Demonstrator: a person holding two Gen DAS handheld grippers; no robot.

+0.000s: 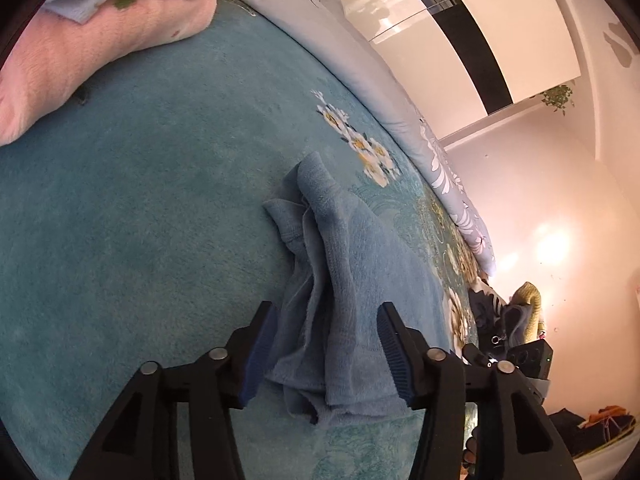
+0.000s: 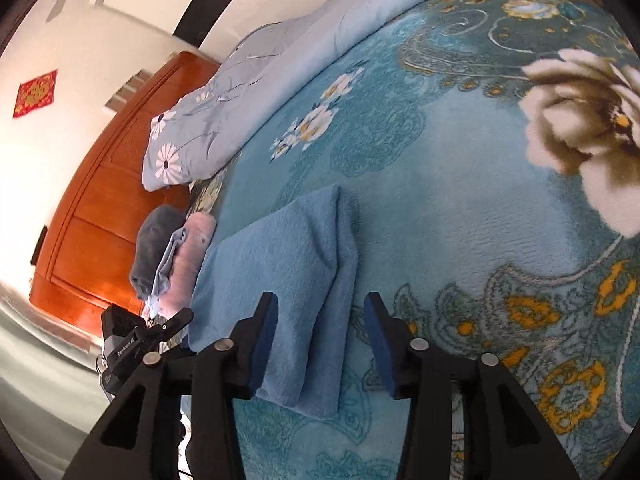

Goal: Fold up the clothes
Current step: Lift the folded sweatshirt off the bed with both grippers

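Observation:
A blue fleece garment [image 1: 324, 280] lies bunched and partly folded on the teal floral blanket [image 1: 140, 220] that covers the bed. My left gripper [image 1: 326, 316] is open, its fingers standing on either side of the garment's near end. In the right wrist view the same garment [image 2: 288, 272] lies as a flatter folded strip. My right gripper [image 2: 320, 308] is open over its near corner, one finger above the cloth and one above the blanket [image 2: 460, 208]. Neither gripper holds anything.
A pink folded item [image 1: 88, 48] with a pale blue cloth on it lies at the far left; this stack [image 2: 180, 256] also shows in the right wrist view. A blue floral quilt [image 2: 248, 92] runs along the bed's far side. More clothes [image 1: 512, 312] sit by the bed's end. An orange wooden door [image 2: 104, 208] stands beyond.

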